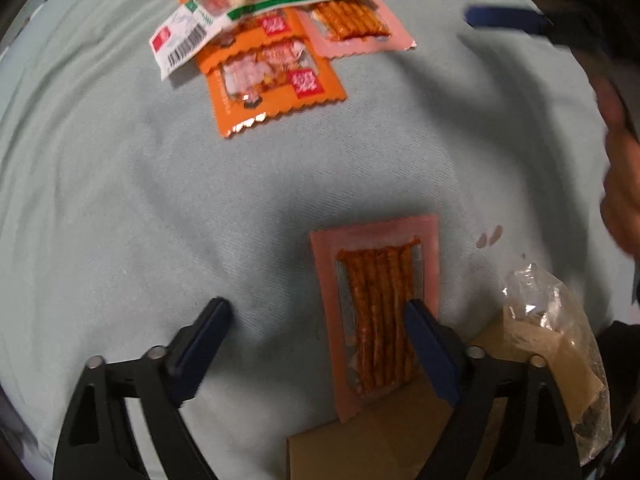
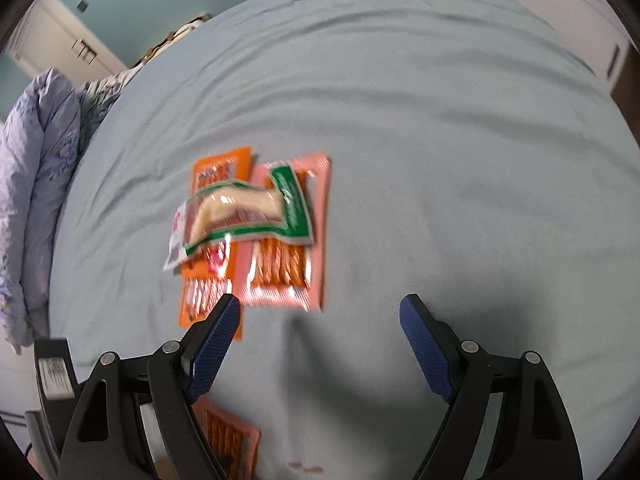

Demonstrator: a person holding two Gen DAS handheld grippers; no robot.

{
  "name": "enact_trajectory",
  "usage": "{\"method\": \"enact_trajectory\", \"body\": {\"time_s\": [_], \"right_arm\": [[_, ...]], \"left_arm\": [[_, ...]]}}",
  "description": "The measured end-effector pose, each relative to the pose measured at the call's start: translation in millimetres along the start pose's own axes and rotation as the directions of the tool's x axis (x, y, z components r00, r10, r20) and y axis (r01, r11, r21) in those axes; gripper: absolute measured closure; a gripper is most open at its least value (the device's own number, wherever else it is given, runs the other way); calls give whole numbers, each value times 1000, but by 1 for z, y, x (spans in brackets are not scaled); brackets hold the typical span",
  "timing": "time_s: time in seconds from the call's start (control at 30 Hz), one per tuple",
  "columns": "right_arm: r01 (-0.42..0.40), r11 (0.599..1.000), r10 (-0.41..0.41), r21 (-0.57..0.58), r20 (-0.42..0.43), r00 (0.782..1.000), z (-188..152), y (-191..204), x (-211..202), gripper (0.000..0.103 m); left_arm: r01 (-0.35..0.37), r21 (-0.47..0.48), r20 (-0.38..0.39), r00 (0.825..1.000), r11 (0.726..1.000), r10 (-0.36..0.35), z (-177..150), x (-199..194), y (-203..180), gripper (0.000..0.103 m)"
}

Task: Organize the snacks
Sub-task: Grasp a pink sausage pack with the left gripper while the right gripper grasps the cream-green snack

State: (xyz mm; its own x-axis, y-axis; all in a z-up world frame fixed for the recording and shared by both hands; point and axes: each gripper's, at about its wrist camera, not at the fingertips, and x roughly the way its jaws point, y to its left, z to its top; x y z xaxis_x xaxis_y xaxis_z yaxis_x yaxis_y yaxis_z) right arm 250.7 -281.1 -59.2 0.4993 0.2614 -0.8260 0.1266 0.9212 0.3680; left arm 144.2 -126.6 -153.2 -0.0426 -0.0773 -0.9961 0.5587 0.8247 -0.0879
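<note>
Pale green bedsheet (image 2: 400, 100) creased, quilt (image 2: 36, 184) at edge; both fingers wide apart, empty.

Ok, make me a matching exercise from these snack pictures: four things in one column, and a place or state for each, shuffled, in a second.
Things:
1. green-edged packet
2. lone pink packet
3. clear bag
4. left gripper

Places or states:
A. open, with only sheet between its fingers
B. lying across the top of the snack pile
C. apart from the pile, one end on a brown cardboard piece
D. at the right edge of the left wrist view, crumpled, holding something tan

Pairs: 1-B, 2-C, 3-D, 4-A
</note>
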Motion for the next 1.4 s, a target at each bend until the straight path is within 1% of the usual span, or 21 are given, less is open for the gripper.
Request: {"method": "enact_trajectory", "body": {"time_s": [0.03, 0.07, 0.1, 0.17, 0.23, 0.27, 0.37, 0.47, 0.53, 0.6, 0.7, 0.77, 0.8, 0.83, 0.9, 1.03, 1.1, 1.17, 1.27, 1.33, 1.4], "right_arm": [[2, 1000, -1, -12, 4, 1000, 7, 2, 2, 21], [1, 1000, -1, -26, 11, 1000, 12, 6, 5, 21], [1, 999, 0, -52, 17, 1000, 19, 14, 9, 21], [3, 994, -1, -108, 13, 1000, 27, 26, 19, 21], [25, 976, -25, -216, 1, 1000, 36, 47, 33, 21], [43, 963, -43, -266, 3, 999, 38, 55, 39, 21], [103, 919, -99, -381, 30, 995, 39, 76, 59, 21], [84, 898, -91, -433, 5, 996, 36, 88, 82, 21], [66, 896, -56, -438, 36, 998, 34, 91, 87, 20], [48, 890, -40, -453, 28, 999, 31, 96, 92, 20], [47, 861, -42, -506, 20, 999, 21, 107, 96, 22], [33, 839, -33, -543, 11, 999, 15, 116, 96, 48], [20, 837, -21, -547, 4, 1000, 12, 121, 95, 67], [34, 839, -31, -544, 14, 999, 14, 121, 92, 80], [25, 863, -39, -505, -17, 999, 13, 120, 92, 85], [-44, 906, 20, -421, -61, 998, 6, 108, 84, 87], [-79, 937, 63, -339, -57, 996, 0, 94, 72, 88], [-110, 952, 106, -287, -31, 994, -7, 83, 56, 88], [-134, 970, 142, -202, 26, 989, -12, 67, 24, 88], [-146, 976, 157, -162, 59, 986, -23, 55, 1, 88], [-147, 982, 159, -119, 95, 983, -46, 44, -24, 88]], "left_arm": [[18, 12, 9, 1000, 1000, -18, -2, -2, -3, 39], [45, 22, 18, 999, 999, -46, -4, -5, -6, 65], [84, 22, 20, 996, 996, -84, -5, -8, -8, 76], [97, -9, 30, 995, 995, -96, -9, -11, -5, 90], [125, -43, 37, 992, 991, -124, -15, -13, 3, 92], [136, -70, 46, 990, 988, -133, -18, -15, 10, 101], [112, -140, 72, 992, 984, -103, -25, -23, 32, 103], [115, -228, 99, 991, 967, -94, -27, -28, 61, 103], [142, -287, 99, 988, 947, -118, -24, -28, 77, 103], [175, -309, 103, 983, 935, -150, -22, -29, 88, 103], [163, -320, 125, 984, 933, -129, -22, -35, 89, 103], [165, -326, 140, 982, 931, -125, -23, -45, 87, 103], [163, -332, 152, 981, 929, -118, -27, -56, 91, 103], [165, -339, 164, 980, 926, -114, -26, -62, 89, 103], [190, -356, 202, 972, 915, -123, -30, -73, 91, 103], [216, -385, 275, 955, 897, -112, -42, -103, 98, 103], [237, -393, 323, 940, 888, -108, -54, -122, 107, 103], [263, -392, 372, 922, 882, -110, -71, -146, 126, 103], [334, -369, 457, 878, 867, -144, -108, -178, 130, 103], [370, -326, 507, 845, 870, -169, -126, -194, 128, 103], [399, -270, 547, 812, 876, -202, -140, -210, 107, 103]]}}
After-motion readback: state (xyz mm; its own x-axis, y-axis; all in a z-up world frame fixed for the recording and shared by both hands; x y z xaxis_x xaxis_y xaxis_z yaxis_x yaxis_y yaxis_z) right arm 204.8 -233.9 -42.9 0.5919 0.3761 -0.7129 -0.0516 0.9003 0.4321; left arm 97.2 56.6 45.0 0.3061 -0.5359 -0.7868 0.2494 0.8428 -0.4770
